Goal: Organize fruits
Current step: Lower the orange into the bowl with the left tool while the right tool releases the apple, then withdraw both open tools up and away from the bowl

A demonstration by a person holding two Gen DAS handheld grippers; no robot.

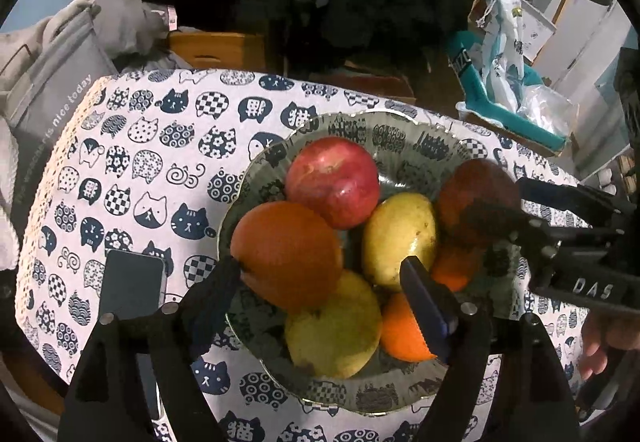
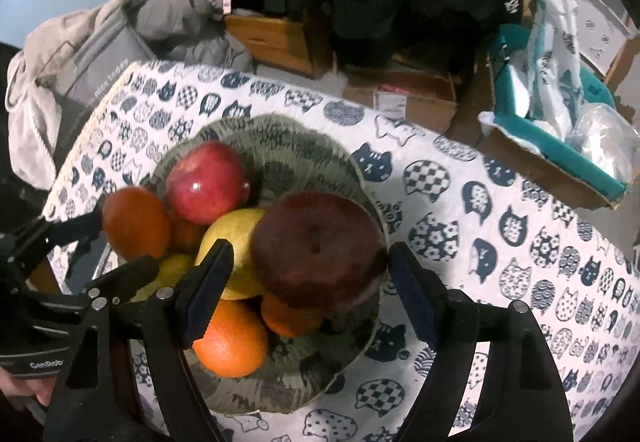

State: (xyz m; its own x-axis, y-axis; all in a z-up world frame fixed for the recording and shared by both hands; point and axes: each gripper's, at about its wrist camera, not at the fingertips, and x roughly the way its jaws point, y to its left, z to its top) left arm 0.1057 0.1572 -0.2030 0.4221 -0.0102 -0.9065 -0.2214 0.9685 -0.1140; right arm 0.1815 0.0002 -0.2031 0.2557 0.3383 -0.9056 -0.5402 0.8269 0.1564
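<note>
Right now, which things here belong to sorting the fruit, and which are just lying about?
Job: bowl, red apple, dark red apple, orange fruit, yellow pear, left gripper, right gripper.
Lying about: phone, grey bag, teal box.

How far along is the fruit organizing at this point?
Mostly done, by the look of it: the bowl already holds a red apple, two yellow fruits, and oranges. In hand: the right hand-held gripper brackets a dark red apple over the pile, while the left hand-held gripper brackets a dark orange. Whether either is gripped is unclear. No loose fruit shows on the tablecloth.
</note>
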